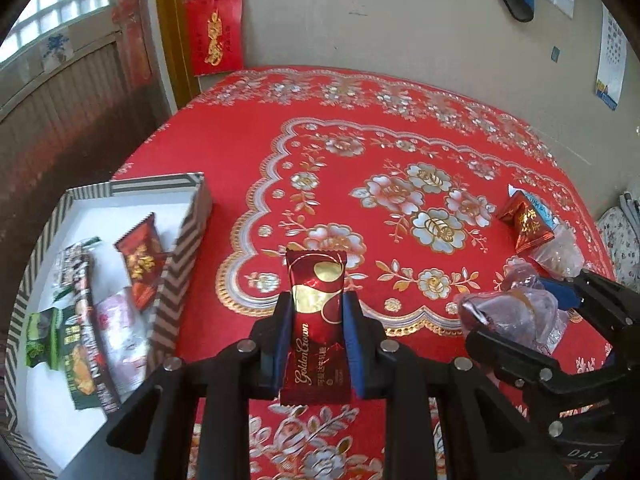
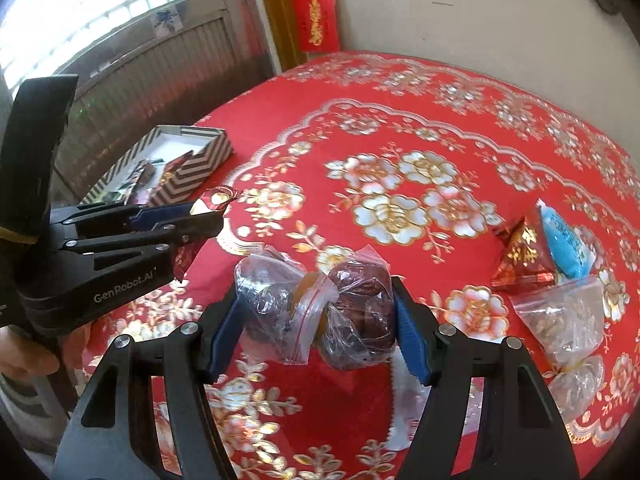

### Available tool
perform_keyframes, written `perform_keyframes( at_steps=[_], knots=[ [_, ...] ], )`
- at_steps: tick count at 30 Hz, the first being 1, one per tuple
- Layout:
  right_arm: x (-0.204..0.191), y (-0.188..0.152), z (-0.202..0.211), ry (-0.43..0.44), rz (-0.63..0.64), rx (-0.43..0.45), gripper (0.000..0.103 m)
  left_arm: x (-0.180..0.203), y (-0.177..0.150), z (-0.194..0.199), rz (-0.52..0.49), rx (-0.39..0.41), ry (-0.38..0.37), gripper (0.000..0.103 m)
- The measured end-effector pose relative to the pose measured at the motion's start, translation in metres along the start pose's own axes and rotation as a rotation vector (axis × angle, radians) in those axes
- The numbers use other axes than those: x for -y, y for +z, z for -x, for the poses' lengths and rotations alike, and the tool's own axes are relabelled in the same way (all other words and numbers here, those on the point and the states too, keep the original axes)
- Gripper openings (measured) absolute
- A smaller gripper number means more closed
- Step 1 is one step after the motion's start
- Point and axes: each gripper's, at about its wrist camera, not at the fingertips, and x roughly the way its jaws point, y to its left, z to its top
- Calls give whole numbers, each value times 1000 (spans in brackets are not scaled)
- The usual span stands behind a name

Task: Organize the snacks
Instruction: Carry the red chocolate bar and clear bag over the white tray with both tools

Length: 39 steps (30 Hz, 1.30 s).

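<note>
My left gripper (image 1: 317,312) is shut on a red Golden Crown snack bar (image 1: 316,320) and holds it above the red floral tablecloth, right of the striped box (image 1: 188,236). The box holds several snack packets, among them a red one (image 1: 140,260). My right gripper (image 2: 316,316) is shut on a clear bag of dark snacks (image 2: 316,308), tied in the middle, held above the table. In the left wrist view that bag (image 1: 508,312) shows at the right. The left gripper (image 2: 208,216) with its bar shows in the right wrist view.
A red pyramid packet (image 2: 520,256), a blue packet (image 2: 564,244) and clear bags of pale snacks (image 2: 564,320) lie at the table's right. A white packet (image 2: 404,404) lies under the right gripper. The table (image 1: 400,120) meets the wall at the back.
</note>
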Motion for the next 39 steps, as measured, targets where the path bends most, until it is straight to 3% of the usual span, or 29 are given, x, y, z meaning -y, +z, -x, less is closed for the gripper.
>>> perform_keyframes(
  at_steps=[22,39],
  knots=[
    [-104,36,-24,93,134,5,68,-102,-21,44,108,64,123,27],
    [-190,66,-66,178,257,-34,68,-193,-51,45,214,33,231,27]
  ],
)
